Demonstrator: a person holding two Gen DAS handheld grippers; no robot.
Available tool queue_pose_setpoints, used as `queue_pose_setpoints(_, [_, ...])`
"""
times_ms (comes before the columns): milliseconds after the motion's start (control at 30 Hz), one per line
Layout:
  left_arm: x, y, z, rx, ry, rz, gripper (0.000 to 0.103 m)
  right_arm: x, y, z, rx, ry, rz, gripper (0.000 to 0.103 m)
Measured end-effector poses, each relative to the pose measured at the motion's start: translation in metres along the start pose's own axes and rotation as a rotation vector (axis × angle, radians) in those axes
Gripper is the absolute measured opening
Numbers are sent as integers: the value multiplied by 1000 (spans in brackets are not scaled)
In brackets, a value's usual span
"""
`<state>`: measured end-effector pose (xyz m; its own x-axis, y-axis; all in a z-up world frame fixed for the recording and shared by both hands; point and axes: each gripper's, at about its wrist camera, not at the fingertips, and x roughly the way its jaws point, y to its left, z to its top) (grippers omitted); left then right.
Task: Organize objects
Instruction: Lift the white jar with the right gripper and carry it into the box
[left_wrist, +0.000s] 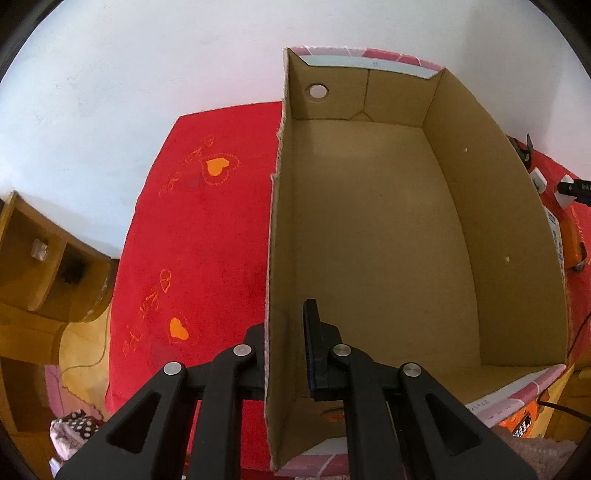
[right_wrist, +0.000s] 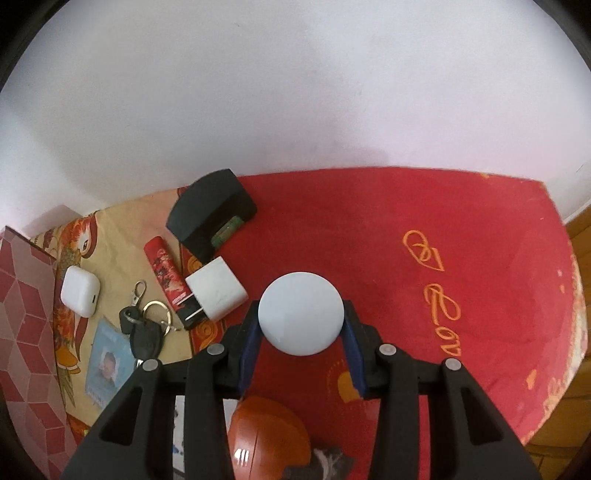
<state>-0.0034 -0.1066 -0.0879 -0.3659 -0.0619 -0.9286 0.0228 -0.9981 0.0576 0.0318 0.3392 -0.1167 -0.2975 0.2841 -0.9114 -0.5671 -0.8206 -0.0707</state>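
An open cardboard box (left_wrist: 369, 229) with pink patterned outer sides stands on a red cloth (left_wrist: 199, 240), and nothing lies on its floor. My left gripper (left_wrist: 284, 332) is shut on the box's left wall, one finger inside and one outside. In the right wrist view my right gripper (right_wrist: 301, 325) is shut on a white ball (right_wrist: 301, 313), held just above the red cloth (right_wrist: 424, 236) with the blue pads pressing its sides.
Left of the ball lie a white charger (right_wrist: 216, 291), a red lighter (right_wrist: 168, 273), a black box (right_wrist: 210, 214), a white earbud case (right_wrist: 80, 290), keys (right_wrist: 144, 328) and an ID card (right_wrist: 107, 365). An orange round object (right_wrist: 269, 435) sits below the gripper. Wooden furniture (left_wrist: 40, 258) stands left.
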Motion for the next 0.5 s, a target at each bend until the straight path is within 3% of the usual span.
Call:
queue_pose_setpoints(233, [1,-1,9,-12,-3,4,11,-23,6,10,-59,-26,34,40])
queue_pose_setpoints(500, [1,-3,14,-22,-18,4,11,-61,70,-9,-151,-59,89,40])
